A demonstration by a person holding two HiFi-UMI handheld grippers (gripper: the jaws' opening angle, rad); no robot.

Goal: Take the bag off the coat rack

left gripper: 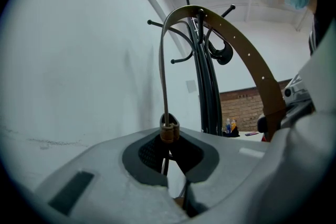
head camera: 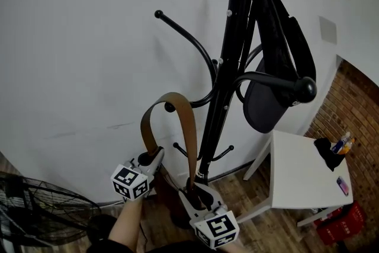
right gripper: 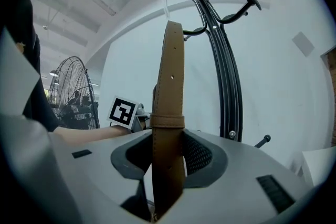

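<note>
The left claw (left gripper: 168,132) and right claw (right gripper: 168,136) each clamp the brown strap (head camera: 177,105), the bag's body hidden behind them.

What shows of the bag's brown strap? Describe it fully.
The strap is a flat tan band, leather by its look, with punched holes and a keeper loop. It stands in a tall arch over a low hook of the black coat rack; contact there is unclear. The left gripper is shut on one limb's flat faces; the right gripper clamps the other limb across its width.
</note>
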